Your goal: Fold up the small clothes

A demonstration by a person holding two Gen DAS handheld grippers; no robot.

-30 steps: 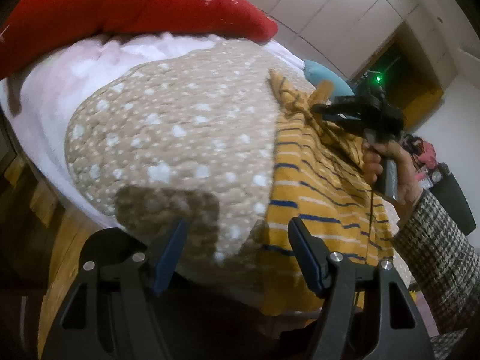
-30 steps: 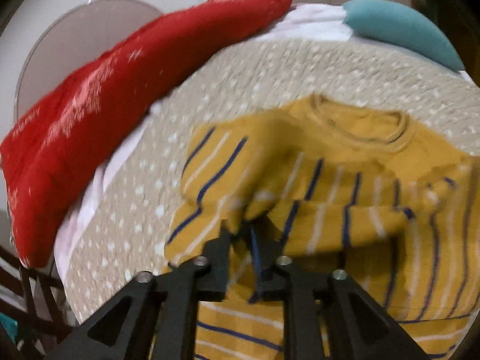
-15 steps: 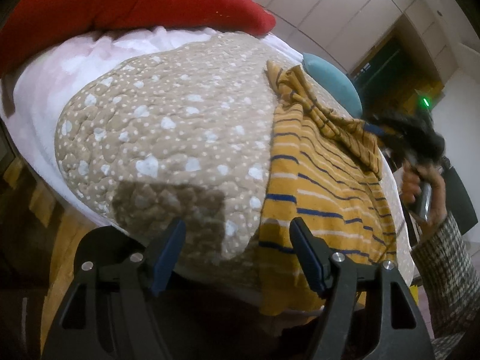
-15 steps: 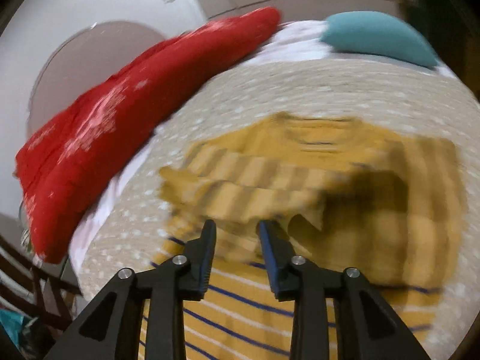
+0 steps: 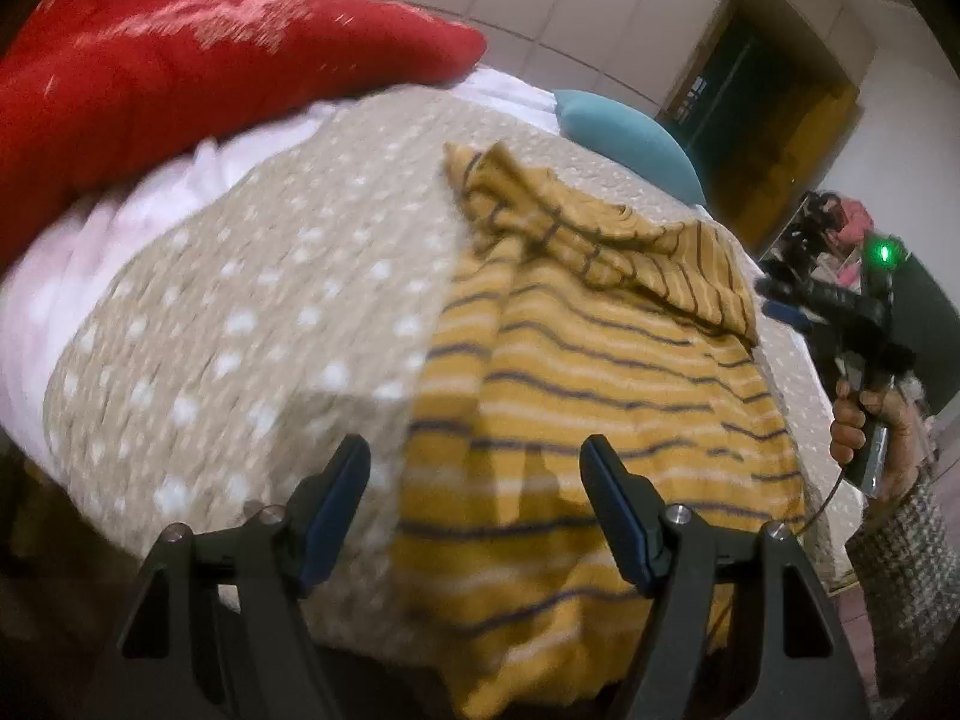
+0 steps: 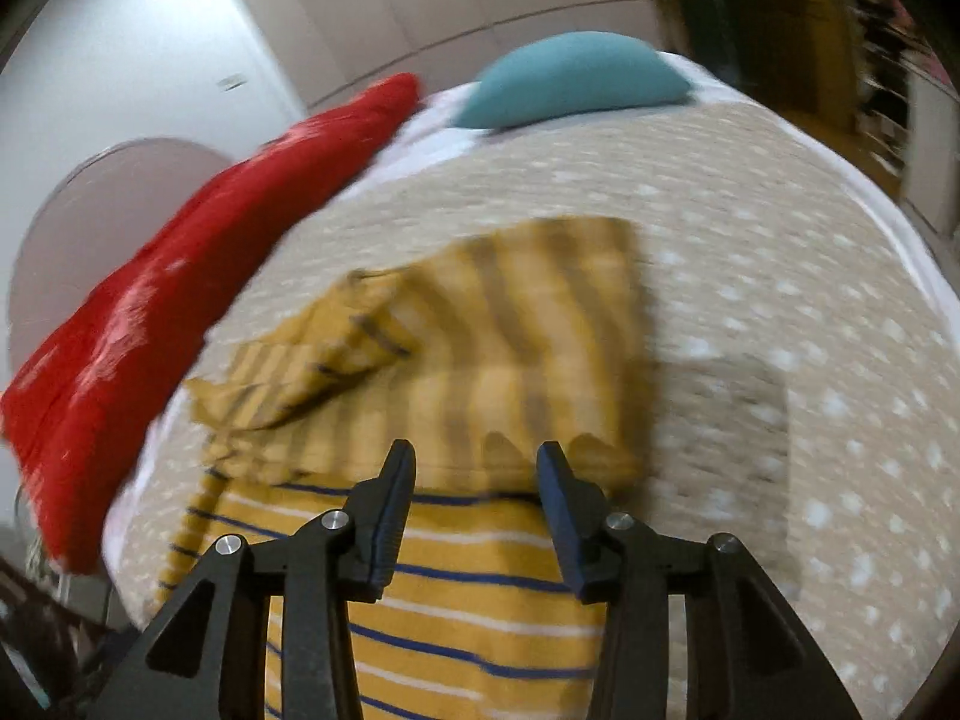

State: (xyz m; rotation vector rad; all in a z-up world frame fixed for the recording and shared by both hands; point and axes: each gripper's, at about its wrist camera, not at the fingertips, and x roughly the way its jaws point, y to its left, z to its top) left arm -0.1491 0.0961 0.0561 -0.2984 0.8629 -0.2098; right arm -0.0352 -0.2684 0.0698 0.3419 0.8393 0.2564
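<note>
A small mustard-yellow sweater (image 5: 576,396) with navy and white stripes lies on a beige dotted quilt (image 5: 252,312). One sleeve is folded across its chest. My left gripper (image 5: 474,468) is open and empty, just above the sweater's hem at the quilt's near edge. My right gripper (image 6: 474,468) is open and empty, hovering over the sweater's (image 6: 480,396) side below the folded sleeve. It also shows in the left wrist view (image 5: 840,312), off the sweater's right side.
A long red cushion (image 5: 180,78) lies along the far left of the bed. A teal pillow (image 5: 624,138) sits at the far end, also in the right wrist view (image 6: 570,78). A white sheet (image 5: 72,276) shows around the quilt (image 6: 780,252).
My right gripper let go of the sleeve, which now lies folded across the sweater, and drew back to the right, open. My left gripper moved right, over the hem.
</note>
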